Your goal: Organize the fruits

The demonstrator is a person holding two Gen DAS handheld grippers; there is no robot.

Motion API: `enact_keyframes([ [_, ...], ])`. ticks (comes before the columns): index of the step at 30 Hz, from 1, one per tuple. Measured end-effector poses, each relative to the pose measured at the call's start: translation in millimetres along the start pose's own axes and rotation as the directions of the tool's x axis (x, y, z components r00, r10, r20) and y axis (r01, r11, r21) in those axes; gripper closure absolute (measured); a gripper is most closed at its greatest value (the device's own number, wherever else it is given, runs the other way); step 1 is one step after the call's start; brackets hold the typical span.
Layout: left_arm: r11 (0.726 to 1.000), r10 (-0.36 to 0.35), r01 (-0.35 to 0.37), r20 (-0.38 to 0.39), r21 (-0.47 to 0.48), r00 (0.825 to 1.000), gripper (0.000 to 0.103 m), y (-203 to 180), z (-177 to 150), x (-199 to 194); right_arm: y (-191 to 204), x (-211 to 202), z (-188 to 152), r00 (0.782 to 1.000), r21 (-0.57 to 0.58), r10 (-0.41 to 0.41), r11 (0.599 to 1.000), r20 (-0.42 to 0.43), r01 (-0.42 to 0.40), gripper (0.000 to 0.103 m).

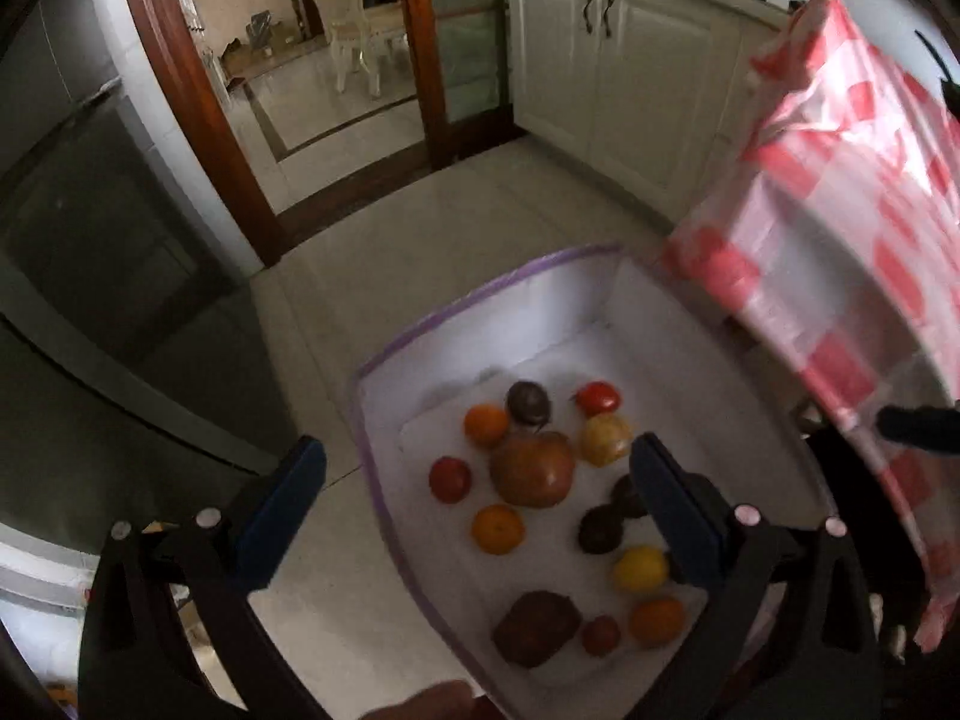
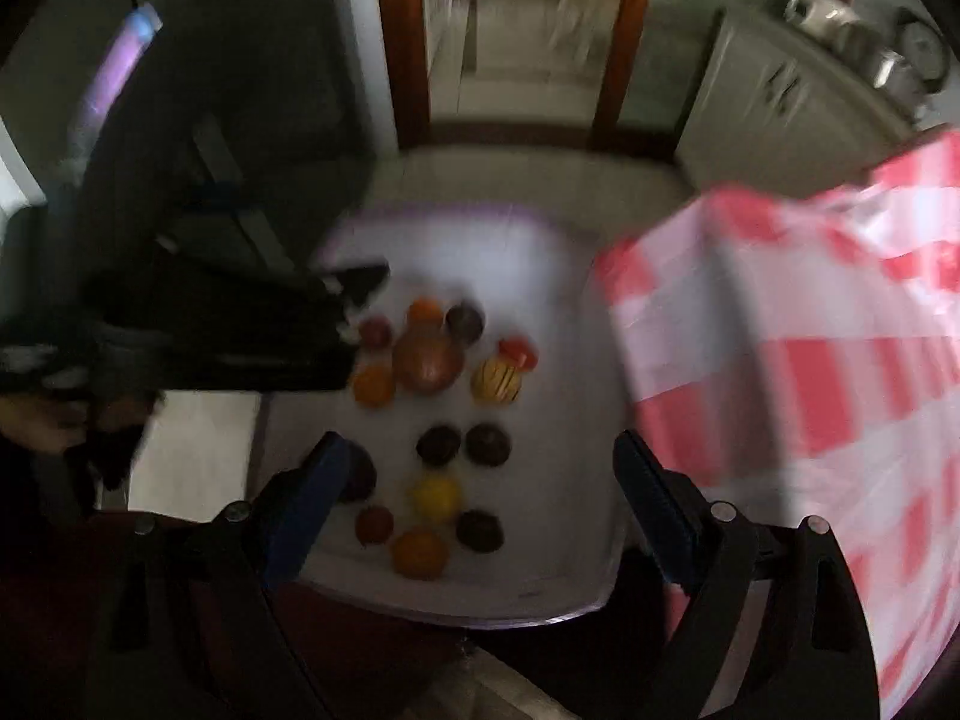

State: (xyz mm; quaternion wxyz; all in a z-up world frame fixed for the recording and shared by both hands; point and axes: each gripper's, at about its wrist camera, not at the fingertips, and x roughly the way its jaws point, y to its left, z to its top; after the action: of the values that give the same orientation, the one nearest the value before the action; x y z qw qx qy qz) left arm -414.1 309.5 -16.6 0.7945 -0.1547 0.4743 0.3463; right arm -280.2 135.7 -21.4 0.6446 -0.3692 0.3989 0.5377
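A white box with a purple rim [image 1: 384, 360] sits on the floor and holds several fruits. Among them are a large red-brown fruit [image 1: 531, 468], oranges [image 1: 497, 529], small red ones [image 1: 450, 479], yellow ones [image 1: 639, 568] and dark purple ones [image 1: 528, 401]. My left gripper [image 1: 480, 504] hangs open over the box's left side, nothing between its fingers. The right wrist view is blurred. My right gripper [image 2: 483, 501] is open above the same box [image 2: 576, 588], over its fruits [image 2: 427, 357]. The red-and-white checked lid [image 1: 840, 228] stands raised at the right [image 2: 810, 372].
A dark fridge [image 1: 90, 240] stands to the left. Beyond the box are pale floor tiles [image 1: 420, 228], a wooden door frame [image 1: 198, 114] and white cabinets [image 1: 624, 66]. The left gripper's body [image 2: 228, 336] and a hand [image 2: 42, 420] show at left in the right wrist view.
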Motion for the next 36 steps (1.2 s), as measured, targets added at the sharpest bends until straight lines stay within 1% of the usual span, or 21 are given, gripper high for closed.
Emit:
enact_keyframes([
  [1, 1.0, -0.01, 0.011, -0.004, 0.004, 1.0, 0.001, -0.1, -1.4, 5.1, 0.3, 15.6, -0.4, 0.999, 0.006, -0.033, 0.999, -0.037, 0.033, 0.016],
  [2, 1.0, -0.018, 0.019, -0.001, 0.005, 1.0, 0.001, -1.7, -1.4, 7.3, -1.2, 24.5, -1.0, 0.998, 0.015, -0.038, 0.999, -0.059, 0.038, 0.016],
  [4, 0.999, -0.033, 0.033, 0.014, 0.008, 0.999, 0.001, -1.6, -2.9, 9.8, -8.6, 42.5, -2.3, 0.994, 0.065, -0.019, 0.998, -0.11, 0.026, 0.016],
  [7, 0.998, -0.061, 0.061, 0.017, -0.004, 0.998, 0.001, 1.6, -5.2, 14.5, -9.4, 53.3, -1.6, 0.99, 0.087, -0.026, 0.995, -0.139, 0.039, 0.016],
  [12, 0.997, -0.08, 0.08, 0.007, -0.01, 0.997, 0.001, 4.1, -8.1, 25.5, 1.1, 56.4, -2.0, 0.988, 0.07, -0.049, 0.996, -0.147, 0.059, 0.016],
  [17, 0.994, -0.103, 0.103, -0.006, -0.034, 0.995, 0.001, 9.0, -8.5, 28.0, 3.3, 61.4, -2.3, 0.986, 0.068, -0.059, 0.995, -0.155, 0.07, 0.016],
  [19, 0.994, -0.101, 0.101, -0.007, -0.041, 0.995, 0.001, 11.0, -8.6, 28.3, 4.0, 62.9, -2.7, 0.986, 0.062, -0.063, 0.995, -0.155, 0.073, 0.016],
  [23, 0.993, -0.105, 0.102, -0.048, -0.054, 0.993, 0.001, 13.4, -8.8, 34.1, 3.6, 64.4, -1.8, 0.987, 0.068, -0.062, 0.995, -0.145, 0.073, 0.016],
  [28, 1.0, -0.024, 0.024, -0.06, -0.006, 0.998, 0.001, 7.5, -12.8, 39.0, 2.1, 65.3, -2.6, 0.988, 0.067, -0.062, 0.995, -0.144, 0.072, 0.016],
  [36, 1.0, -0.023, 0.023, -0.056, -0.008, 0.998, 0.001, 9.9, -13.6, 38.0, 0.0, 67.7, -0.8, 0.988, 0.073, -0.059, 0.995, -0.145, 0.07, 0.016],
])
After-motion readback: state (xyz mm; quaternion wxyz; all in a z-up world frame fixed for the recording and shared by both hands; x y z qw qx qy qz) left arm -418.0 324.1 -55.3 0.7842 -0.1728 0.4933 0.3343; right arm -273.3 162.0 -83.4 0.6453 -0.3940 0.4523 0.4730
